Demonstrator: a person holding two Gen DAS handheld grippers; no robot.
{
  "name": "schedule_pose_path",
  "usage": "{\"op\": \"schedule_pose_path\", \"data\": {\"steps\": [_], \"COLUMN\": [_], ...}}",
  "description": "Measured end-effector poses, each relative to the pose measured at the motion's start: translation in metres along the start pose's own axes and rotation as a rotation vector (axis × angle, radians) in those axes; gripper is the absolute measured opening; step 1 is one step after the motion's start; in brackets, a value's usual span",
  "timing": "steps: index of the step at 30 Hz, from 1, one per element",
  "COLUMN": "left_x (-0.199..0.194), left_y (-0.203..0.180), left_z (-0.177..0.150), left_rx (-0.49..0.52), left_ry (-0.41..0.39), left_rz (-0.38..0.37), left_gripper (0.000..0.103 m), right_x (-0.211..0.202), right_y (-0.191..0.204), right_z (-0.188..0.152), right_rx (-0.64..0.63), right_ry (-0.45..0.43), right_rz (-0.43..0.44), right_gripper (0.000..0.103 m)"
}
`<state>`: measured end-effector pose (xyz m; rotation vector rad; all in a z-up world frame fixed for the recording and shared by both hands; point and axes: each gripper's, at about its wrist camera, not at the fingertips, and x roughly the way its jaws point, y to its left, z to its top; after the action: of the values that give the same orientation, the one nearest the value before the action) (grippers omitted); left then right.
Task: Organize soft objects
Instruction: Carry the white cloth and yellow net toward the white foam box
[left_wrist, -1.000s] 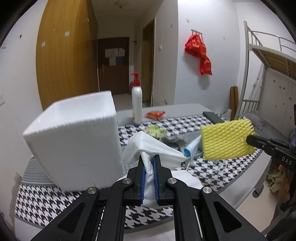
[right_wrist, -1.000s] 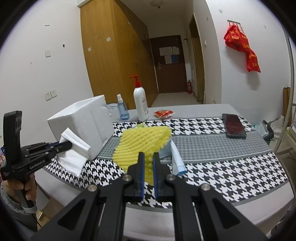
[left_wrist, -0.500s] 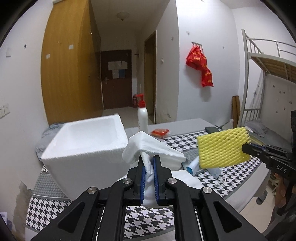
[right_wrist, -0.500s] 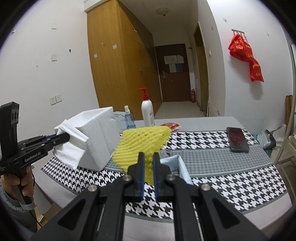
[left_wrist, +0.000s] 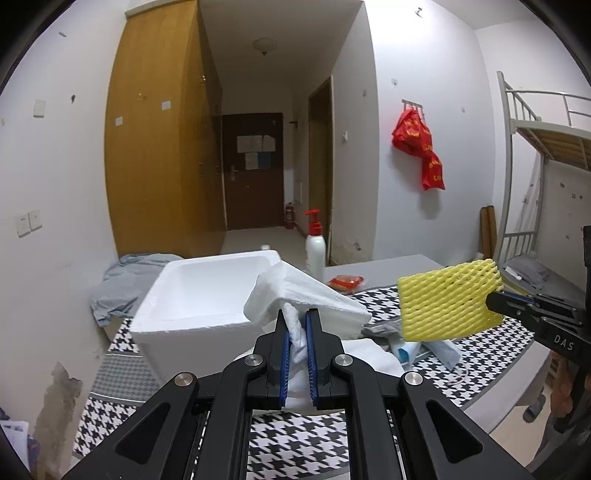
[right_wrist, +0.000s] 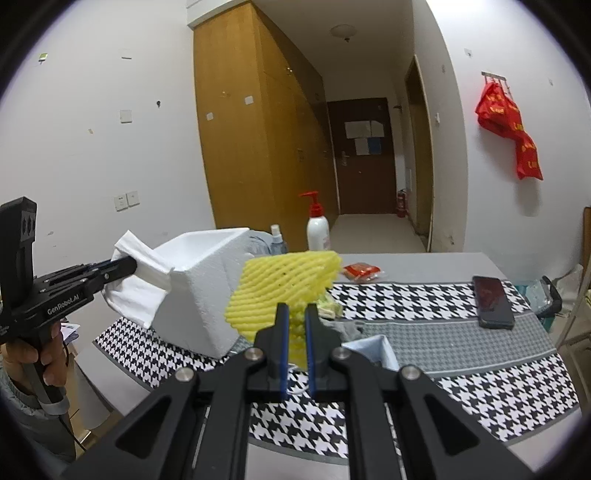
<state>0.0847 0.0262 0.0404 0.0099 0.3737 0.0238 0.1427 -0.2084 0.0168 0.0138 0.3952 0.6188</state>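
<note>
White tissue (left_wrist: 295, 328) is pinched between the blue-lined fingers of the left tool (left_wrist: 296, 332), which is clamped tight on it; the crumpled sheet fans out above the fingertips and hangs in the air right at the near corner of the foam box (left_wrist: 207, 295). From the other side it looks as if the tissue (right_wrist: 142, 284) brushes the box's (right_wrist: 199, 295) outer wall, though I can't be sure they touch. The box stands open-topped on the left part of the counter (right_wrist: 424, 332), which is covered by a black-and-white houndstooth cloth with a grey band.

Yellow foam netting (right_wrist: 284, 291) is held up off the counter by the right tool (right_wrist: 295, 325), its fingers closed on the lower edge. In the left view the netting (left_wrist: 448, 299) floats to the right of the tissue, well apart from it, with the right tool (left_wrist: 495, 302) reaching in from the edge.

Under the netting lie a light blue face mask (left_wrist: 428, 349) and some grey fabric (right_wrist: 345, 328). Behind stand a white pump bottle with a red top (right_wrist: 318, 225) and a small spray bottle (right_wrist: 276, 240); a red packet (right_wrist: 362, 271) lies farther back, and a dark phone (right_wrist: 493, 301) rests on the right. A red bag (right_wrist: 513, 133) hangs on the wall.
</note>
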Motion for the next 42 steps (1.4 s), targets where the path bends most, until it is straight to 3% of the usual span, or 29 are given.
{"op": "schedule_pose_path", "data": {"steps": [19,25,42], "left_x": [-0.028,-0.035,-0.040], "left_y": [0.037,0.046,0.076], "left_z": [-0.005,-0.007,-0.016], "left_rx": [-0.064,-0.070,-0.103], "left_ry": [-0.027,-0.030,-0.024], "left_rz": [0.128,0.137,0.200], "left_gripper": [0.009,0.009,0.009], "right_x": [0.021,0.027,0.057], "right_y": [0.044,0.059,0.078], "right_z": [0.020,0.023,0.038], "right_rx": [-0.080,-0.101,-0.108], "right_ry": [-0.020,-0.023,-0.018], "right_rz": [0.137,0.172,0.207], "right_gripper": [0.010,0.010,0.010]}}
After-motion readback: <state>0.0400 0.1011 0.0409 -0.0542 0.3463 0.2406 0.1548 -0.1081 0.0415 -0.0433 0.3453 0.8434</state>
